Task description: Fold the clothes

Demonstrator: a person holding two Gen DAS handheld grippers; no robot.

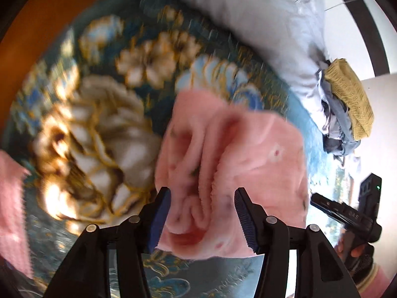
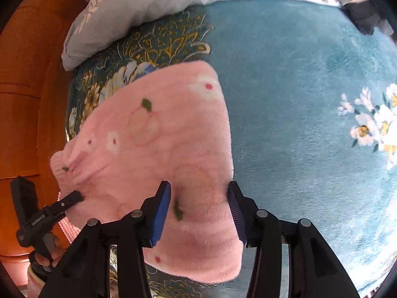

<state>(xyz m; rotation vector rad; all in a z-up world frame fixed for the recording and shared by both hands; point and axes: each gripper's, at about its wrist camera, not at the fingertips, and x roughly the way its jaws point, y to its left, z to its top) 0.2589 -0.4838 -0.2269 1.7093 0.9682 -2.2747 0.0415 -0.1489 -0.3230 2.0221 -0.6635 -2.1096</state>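
A pink fleece garment (image 2: pixel 158 149) with white flowers and peach prints lies on a teal floral blanket (image 2: pixel 297 87). In the left wrist view it is bunched and wrinkled (image 1: pixel 223 164) between the fingers of my left gripper (image 1: pixel 202 217), whose jaws stand wide apart around the cloth. My right gripper (image 2: pixel 199 211) is also open, its blue pads either side of the garment's near part. The left gripper shows in the right wrist view (image 2: pixel 72 197) at the garment's left edge. The right gripper shows in the left wrist view (image 1: pixel 347 211) at the far right.
A pale blue pillow (image 2: pixel 139 5) lies at the head of the bed against an orange wooden headboard (image 2: pixel 22 87). A pile of clothes topped by a mustard knit (image 1: pixel 347 96) sits at the right. More pink cloth (image 1: pixel 12 211) shows at the far left.
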